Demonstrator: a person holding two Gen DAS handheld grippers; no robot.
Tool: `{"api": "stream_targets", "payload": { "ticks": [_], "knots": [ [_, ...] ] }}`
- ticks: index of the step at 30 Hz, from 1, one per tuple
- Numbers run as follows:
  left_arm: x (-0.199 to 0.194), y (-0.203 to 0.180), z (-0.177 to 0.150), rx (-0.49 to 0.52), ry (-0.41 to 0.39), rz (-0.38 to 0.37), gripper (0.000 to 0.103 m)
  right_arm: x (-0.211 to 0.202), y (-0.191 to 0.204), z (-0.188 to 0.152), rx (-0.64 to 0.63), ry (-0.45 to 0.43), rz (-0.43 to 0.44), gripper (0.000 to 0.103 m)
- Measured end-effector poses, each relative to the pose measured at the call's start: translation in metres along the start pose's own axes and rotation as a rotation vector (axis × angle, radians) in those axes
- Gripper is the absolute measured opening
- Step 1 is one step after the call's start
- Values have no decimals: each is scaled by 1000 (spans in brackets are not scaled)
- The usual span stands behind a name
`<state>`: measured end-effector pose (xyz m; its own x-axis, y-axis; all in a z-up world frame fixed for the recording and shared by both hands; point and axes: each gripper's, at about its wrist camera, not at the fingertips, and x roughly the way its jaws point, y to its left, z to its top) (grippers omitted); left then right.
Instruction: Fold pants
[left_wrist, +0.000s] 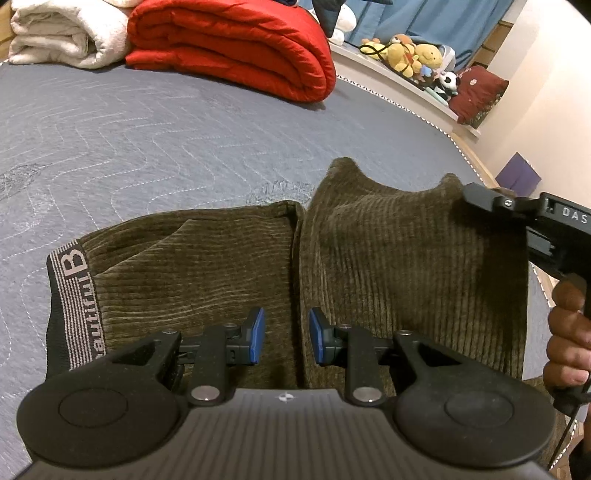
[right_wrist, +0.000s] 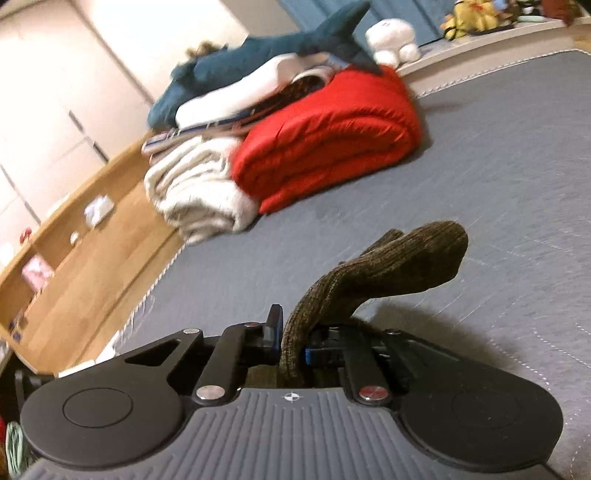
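Pants (left_wrist: 229, 273): olive corduroy, laid on the grey mattress (left_wrist: 147, 140), near edge; waistband (left_wrist: 75, 295) at left.
Left view, left gripper (left_wrist: 287, 339): blue pads parted, nothing between them; poised over the seam between the flat half and the raised half.
Left view, right gripper (left_wrist: 480, 197): seen at right edge, at the top corner of the raised half; grip not resolved from here.
Left view, risk: raised half is carried by one corner only; sag is likely, so a skewed fold line can be expected. If the left gripper is closed at the seam, both layers may be caught and the flat half dragged.
Right view, right gripper (right_wrist: 293, 345): closed on a bunched fold of pants (right_wrist: 399, 258); cloth sticks up past the pads.
Right view, risk: thick ribbed bunch is held off-centre, slip is judged possible under pull. Frame is blurred, so contact detail cannot be confirmed.
Right view, clearance: red quilt (right_wrist: 332, 140) and towels (right_wrist: 199, 192) are well apart; no snag is expected there.
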<state>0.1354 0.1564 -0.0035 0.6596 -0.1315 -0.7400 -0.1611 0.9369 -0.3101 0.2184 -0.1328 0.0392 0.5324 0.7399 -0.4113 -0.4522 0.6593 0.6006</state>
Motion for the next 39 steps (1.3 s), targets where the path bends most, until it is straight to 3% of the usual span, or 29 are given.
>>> {"api": "stream_targets", "payload": {
  "ticks": [9,11,13,15,17,20,23,25,27,29,32,34,36,37,38,39],
  "knots": [
    [-6,-3,8,6,-52,46,29,-24,3,6,-41,-139,-69,7],
    [-7,-5,9,25,-73,56,29,-51,-5,13,-12,-301,-114,7],
    [-9,-11,8,57,-98,59,29,-89,-23,14,69,-528,-207,7],
    [-10,-19,6,96,-122,50,32,-127,-43,5,113,-756,-420,7],
    [-8,-33,3,146,-137,29,40,-156,-76,-2,166,-883,-616,7],
    [7,-58,-5,237,-118,-21,48,-179,-149,-13,332,-829,-863,12],
    [34,-92,-18,365,-61,-79,60,-190,-220,-37,488,-682,-938,12],
    [54,-114,-30,465,-26,-120,65,-193,-258,-55,582,-581,-890,13],
    [73,-134,-44,567,-6,-138,73,-197,-276,-67,613,-553,-838,17],
    [91,-148,-58,654,-2,-143,77,-205,-289,-72,628,-562,-803,26],
    [117,-157,-73,731,8,-105,78,-219,-307,-74,682,-602,-728,27],
    [134,-158,-75,754,22,-50,77,-226,-313,-73,714,-611,-725,27],
    [145,-152,-70,753,26,-13,52,-228,-321,-71,716,-600,-735,27],
    [147,-147,-65,728,35,-31,46,-229,-319,-69,708,-588,-732,24],
    [147,-145,-61,705,41,-50,28,-226,-321,-65,694,-574,-733,8],
    [146,-143,-58,704,41,-47,16,-224,-320,-60,667,-558,-740,7]
  ]
}}
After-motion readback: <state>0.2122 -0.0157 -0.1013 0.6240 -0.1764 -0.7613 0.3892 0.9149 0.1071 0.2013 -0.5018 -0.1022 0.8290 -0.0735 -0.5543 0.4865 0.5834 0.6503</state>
